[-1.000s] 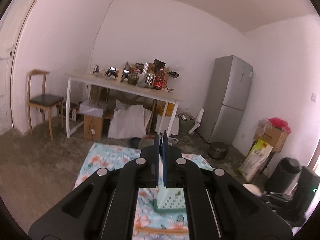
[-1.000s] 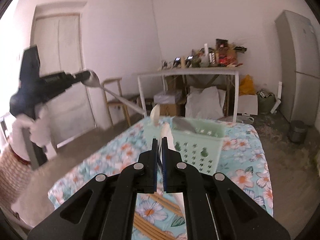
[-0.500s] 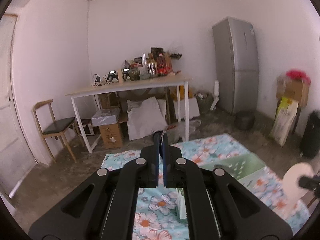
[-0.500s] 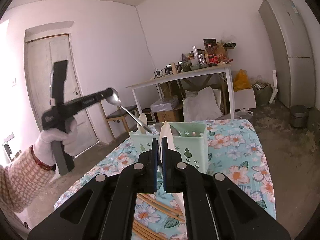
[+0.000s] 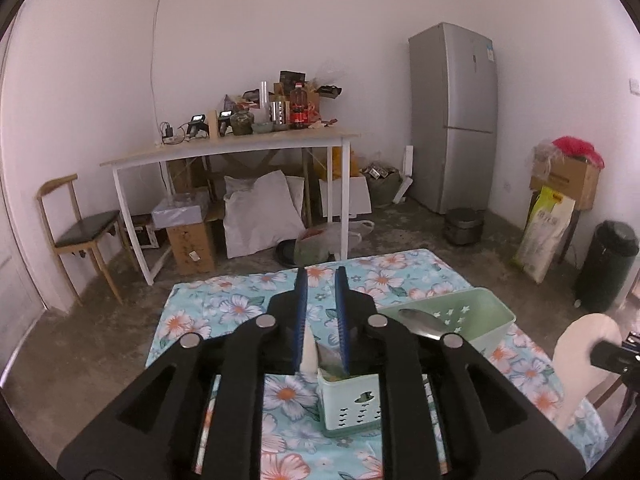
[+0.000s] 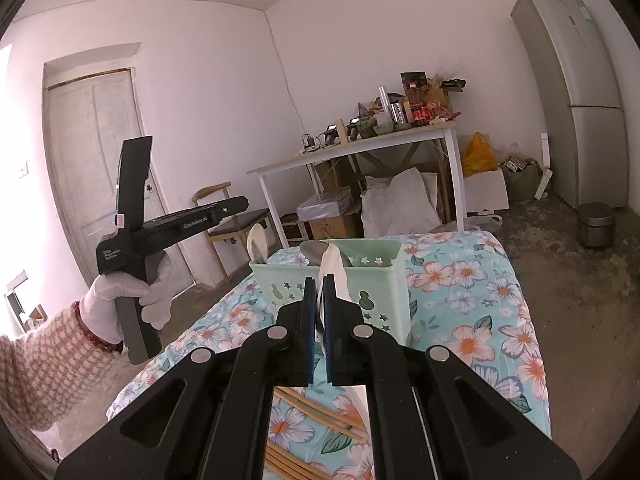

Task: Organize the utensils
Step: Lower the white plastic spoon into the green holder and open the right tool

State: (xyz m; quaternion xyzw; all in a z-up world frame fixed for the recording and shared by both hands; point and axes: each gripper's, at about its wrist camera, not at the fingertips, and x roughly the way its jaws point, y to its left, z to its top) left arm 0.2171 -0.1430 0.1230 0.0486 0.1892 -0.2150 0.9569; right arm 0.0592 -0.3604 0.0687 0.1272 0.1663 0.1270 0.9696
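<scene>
A pale green slotted basket (image 5: 354, 404) stands on the flowered cloth. A metal spoon (image 5: 424, 322) lies in it, bowl up, and a white spoon (image 6: 258, 244) leans in its left corner. My left gripper (image 5: 320, 278) hovers just above and behind the basket. Its jaws are opening and the pads press on nothing. In the right wrist view a gloved hand holds the left gripper (image 6: 240, 203) at the left. My right gripper (image 6: 319, 285) is shut on another white spoon (image 6: 330, 268), close in front of the basket (image 6: 360, 292).
Wooden chopsticks (image 6: 312, 412) lie on the cloth (image 6: 460, 292) under my right gripper. Beyond the cloth are a white table (image 5: 228, 148) piled with clutter, a chair (image 5: 80, 232), boxes and bags, a fridge (image 5: 452, 116) and a black bin (image 5: 608, 264).
The left gripper swung over to the basket, and the metal spoon it held now lies in the basket. Its jaws have parted. The right gripper edged closer to the basket, still gripping the white spoon.
</scene>
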